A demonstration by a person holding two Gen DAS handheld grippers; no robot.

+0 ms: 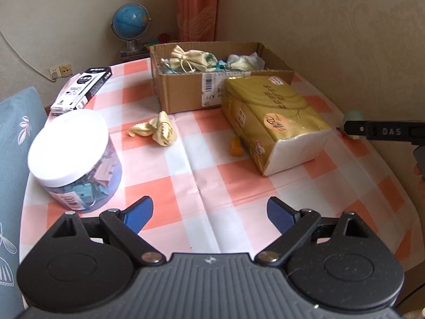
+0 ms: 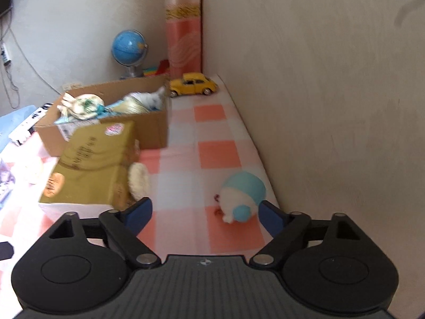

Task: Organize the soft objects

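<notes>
Cardboard box (image 1: 191,94) at the far side of the table (image 1: 212,180) already holds several soft things: a cream drawstring pouch (image 1: 190,58) and some pale fabric pieces. I judge the sorting partly done. Left outside are a crumpled yellow cloth (image 1: 156,129) in front of the box, the gold tissue pack (image 1: 273,117) lying against it, a small orange item (image 1: 236,147) tucked at the pack's edge, and the blue-and-white plush toy (image 2: 243,196) near the wall.

My right tongs (image 2: 204,214) are low over the table with jaws spread wide, gripping nothing; the plush sits just ahead of the right finger, off-centre, not yet between the fingers. My left tongs (image 1: 209,214) hover back from the table's middle, also released and empty, facing the box, with the lidded plastic jar (image 1: 75,159) at their left.
</notes>
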